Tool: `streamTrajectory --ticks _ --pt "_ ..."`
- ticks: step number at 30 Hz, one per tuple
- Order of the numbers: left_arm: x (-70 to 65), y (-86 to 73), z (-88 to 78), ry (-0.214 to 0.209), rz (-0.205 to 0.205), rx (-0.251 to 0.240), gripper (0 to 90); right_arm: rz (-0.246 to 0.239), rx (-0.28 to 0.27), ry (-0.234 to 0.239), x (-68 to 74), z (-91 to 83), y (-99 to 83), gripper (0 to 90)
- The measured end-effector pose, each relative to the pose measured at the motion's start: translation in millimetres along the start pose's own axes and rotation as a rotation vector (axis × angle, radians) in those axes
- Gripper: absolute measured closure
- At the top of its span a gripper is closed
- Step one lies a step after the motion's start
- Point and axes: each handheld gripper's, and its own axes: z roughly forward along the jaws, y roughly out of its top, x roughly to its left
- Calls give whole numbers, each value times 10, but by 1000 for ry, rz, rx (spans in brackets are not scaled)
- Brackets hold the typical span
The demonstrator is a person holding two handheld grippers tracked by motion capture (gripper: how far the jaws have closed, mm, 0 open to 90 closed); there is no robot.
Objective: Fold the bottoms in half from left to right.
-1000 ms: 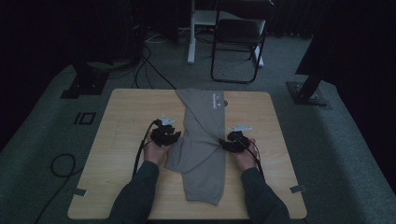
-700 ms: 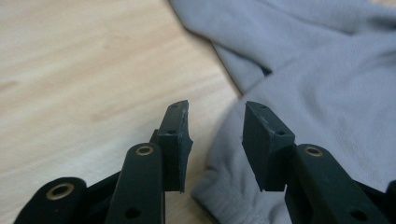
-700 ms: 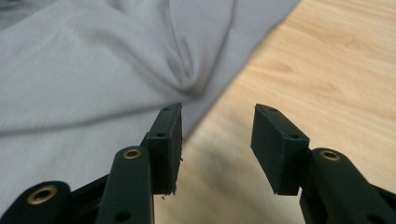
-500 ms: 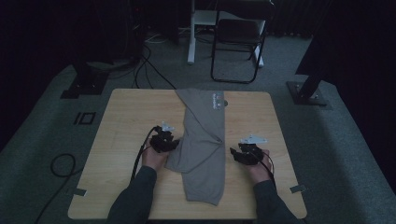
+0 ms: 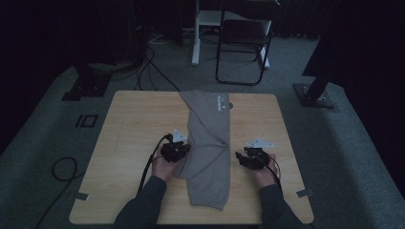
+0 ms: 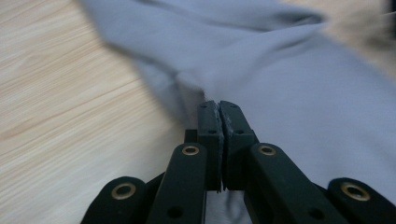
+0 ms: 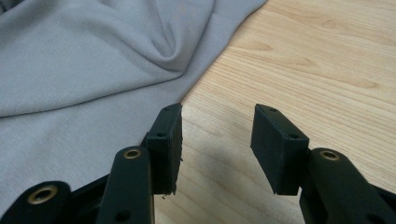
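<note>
Your left gripper (image 6: 219, 109) is now clenching the grey garment's (image 5: 210, 148) edge, jaws having just closed; your right gripper (image 7: 217, 123) is hanging released beside the cloth; you are readying a fold.

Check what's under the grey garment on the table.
The grey garment lies flat on the wooden table, with bare wood beside both edges. Whatever may lie beneath the cloth is covered. The left tool is shut at its left edge; the right tool stands open over bare wood.

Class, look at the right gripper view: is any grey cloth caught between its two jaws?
No. The right gripper stands open over bare table, beside the grey cloth.
</note>
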Motion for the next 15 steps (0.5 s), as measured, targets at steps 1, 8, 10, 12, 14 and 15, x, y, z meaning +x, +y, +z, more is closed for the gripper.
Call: streamTrajectory --ticks 1,8,10,12,14,15 --pt "-75 12 -11 -16 13 -7 880 -1 0 0 2 -1 -3 536" --pt "-605 0 -48 -149 109 -5 880 -9 -2 6 29 -16 -5 538" --pt "-737 -39 -39 -179 136 5 879 -14 -4 10 46 -24 1 538" --pt "-848 -79 -25 -211 152 16 879 -18 -5 15 70 -32 5 538" --pt "-943 -115 -20 -241 167 27 879 -26 -9 18 94 -42 10 538" --pt "-972 -123 -18 -250 166 27 879 -31 -12 22 115 -51 15 538"
